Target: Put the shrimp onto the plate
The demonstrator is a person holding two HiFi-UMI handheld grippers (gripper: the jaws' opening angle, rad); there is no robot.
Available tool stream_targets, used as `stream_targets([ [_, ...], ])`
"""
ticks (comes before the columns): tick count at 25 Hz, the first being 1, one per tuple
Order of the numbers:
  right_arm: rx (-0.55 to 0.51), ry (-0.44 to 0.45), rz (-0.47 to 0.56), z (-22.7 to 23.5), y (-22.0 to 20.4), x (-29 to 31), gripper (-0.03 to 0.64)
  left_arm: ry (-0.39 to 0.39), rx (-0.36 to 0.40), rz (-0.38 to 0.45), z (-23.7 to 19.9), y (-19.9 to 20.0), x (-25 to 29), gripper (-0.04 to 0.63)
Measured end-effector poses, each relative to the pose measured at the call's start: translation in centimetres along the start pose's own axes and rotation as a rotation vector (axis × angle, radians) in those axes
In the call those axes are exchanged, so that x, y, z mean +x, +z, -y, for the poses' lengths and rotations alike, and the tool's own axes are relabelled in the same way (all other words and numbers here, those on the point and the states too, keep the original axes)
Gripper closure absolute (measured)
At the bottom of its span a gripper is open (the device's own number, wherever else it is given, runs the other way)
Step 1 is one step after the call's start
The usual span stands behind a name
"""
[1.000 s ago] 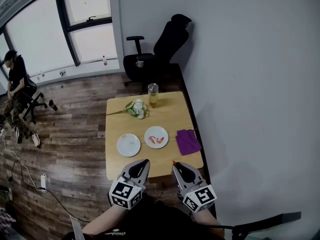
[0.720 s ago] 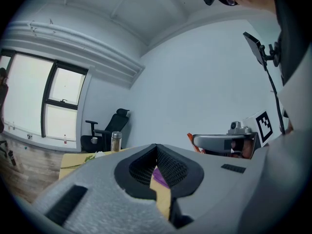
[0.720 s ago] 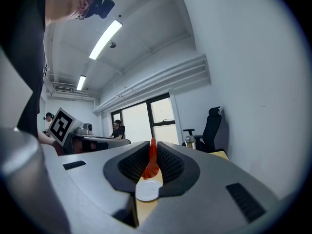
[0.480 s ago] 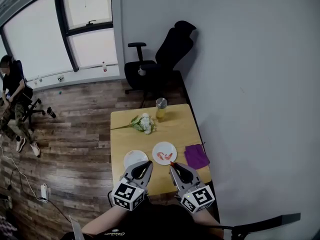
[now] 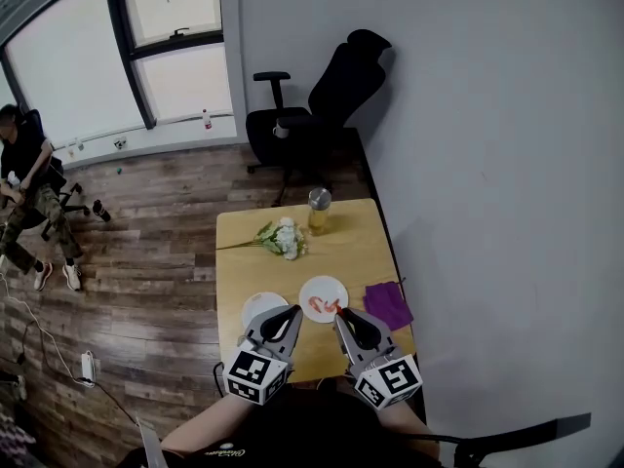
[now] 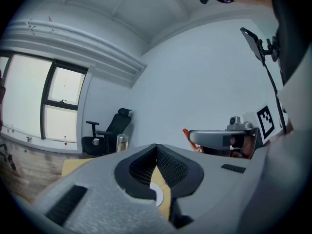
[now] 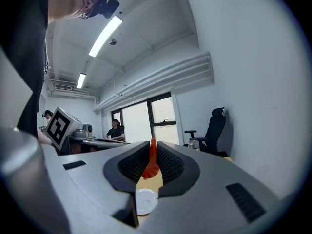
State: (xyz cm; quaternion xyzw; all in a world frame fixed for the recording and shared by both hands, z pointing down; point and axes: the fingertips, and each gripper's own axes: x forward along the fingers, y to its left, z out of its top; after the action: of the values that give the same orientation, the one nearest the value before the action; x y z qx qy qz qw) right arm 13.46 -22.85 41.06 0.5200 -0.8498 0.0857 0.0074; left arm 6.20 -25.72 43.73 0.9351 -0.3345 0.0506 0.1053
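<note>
A red shrimp (image 7: 150, 163) stands upright, pinched between the fingers of my right gripper (image 7: 151, 149), which is shut on it. In the head view that right gripper (image 5: 340, 314) hovers at the near rim of the right white plate (image 5: 334, 286), where another shrimp (image 5: 320, 306) lies. My left gripper (image 5: 292, 312) is shut with nothing in it, beside the bare left white plate (image 5: 255, 305). Its own view has the left gripper (image 6: 156, 147) tips together and the right gripper's held shrimp (image 6: 186, 132) off to the right.
On the wooden table (image 5: 349, 242) lie a purple cloth (image 5: 388, 303) at the right, white flowers (image 5: 281, 239) and a metal tumbler (image 5: 319, 211) at the back. A black office chair (image 5: 322, 105) stands behind; a person sits far left (image 5: 24, 178).
Both grippers have come forward over the table's near edge, close to the two plates. The right gripper keeps its hold on the shrimp.
</note>
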Motion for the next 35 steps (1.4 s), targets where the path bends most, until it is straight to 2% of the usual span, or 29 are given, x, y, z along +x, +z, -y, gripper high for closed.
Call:
stream_targets([
  [2,-0.005,0.015,-0.003,0.2,0.0,0.3,0.569,0.002,0.007,-0.012,0.0,-0.3,0.6,0.594],
  [17,0.049,0.038,-0.111,2.2,-3.9,1.2,0.569,0.037,-0.091,-0.091,-0.7,-4.0,2.5,0.594],
  [35,0.073,0.067,-0.178,3.9,-7.0,3.0,0.569,0.046,-0.132,-0.154,-0.9,-7.1,3.9,0.592],
])
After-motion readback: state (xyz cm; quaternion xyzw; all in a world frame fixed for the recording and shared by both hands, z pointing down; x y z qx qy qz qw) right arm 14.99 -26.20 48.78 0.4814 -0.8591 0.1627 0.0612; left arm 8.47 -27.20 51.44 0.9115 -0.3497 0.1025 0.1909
